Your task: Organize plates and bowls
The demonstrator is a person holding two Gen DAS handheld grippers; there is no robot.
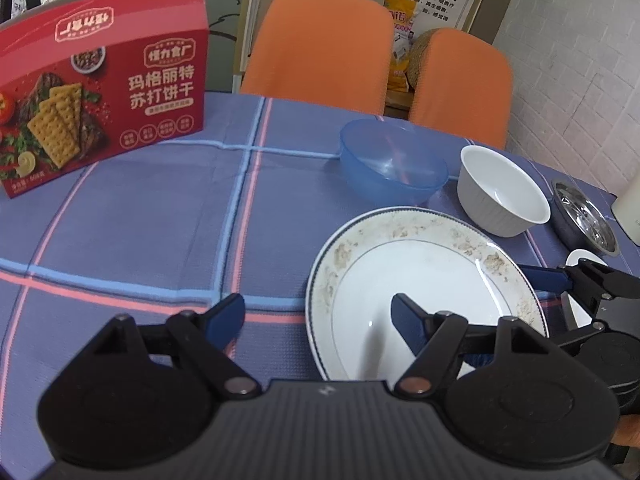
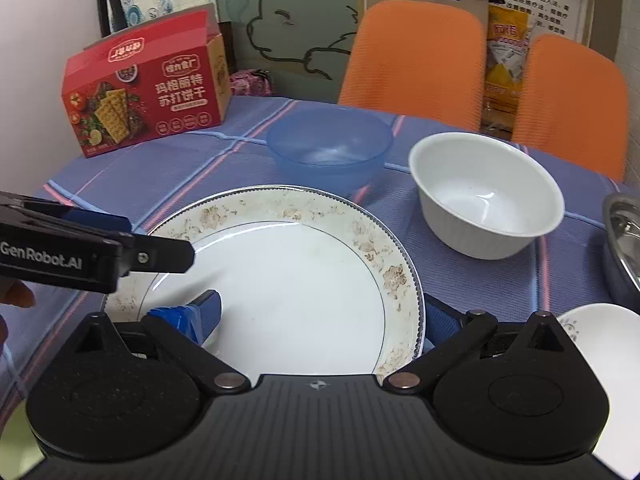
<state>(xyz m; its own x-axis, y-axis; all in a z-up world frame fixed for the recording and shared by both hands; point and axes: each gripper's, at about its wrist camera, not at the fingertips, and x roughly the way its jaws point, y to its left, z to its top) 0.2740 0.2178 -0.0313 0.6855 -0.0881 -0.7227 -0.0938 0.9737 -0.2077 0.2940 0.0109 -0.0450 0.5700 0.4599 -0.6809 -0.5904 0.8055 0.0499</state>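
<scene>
A large white plate (image 1: 420, 280) with a brown flower rim lies on the blue checked tablecloth (image 1: 160, 220); it also shows in the right wrist view (image 2: 304, 280). My left gripper (image 1: 320, 320) is open, its jaws astride the plate's left rim. My right gripper (image 2: 324, 316) is open, one finger over the plate and one outside its right rim. Behind the plate stand a blue plastic bowl (image 2: 328, 144), a white bowl (image 2: 484, 192) and a steel bowl (image 2: 624, 240). A small white dish (image 2: 600, 340) lies at the right.
A red cracker box (image 1: 100, 92) stands at the table's back left. Two orange chairs (image 1: 320, 44) stand behind the table. A cream-coloured container (image 1: 628, 208) stands at the far right edge.
</scene>
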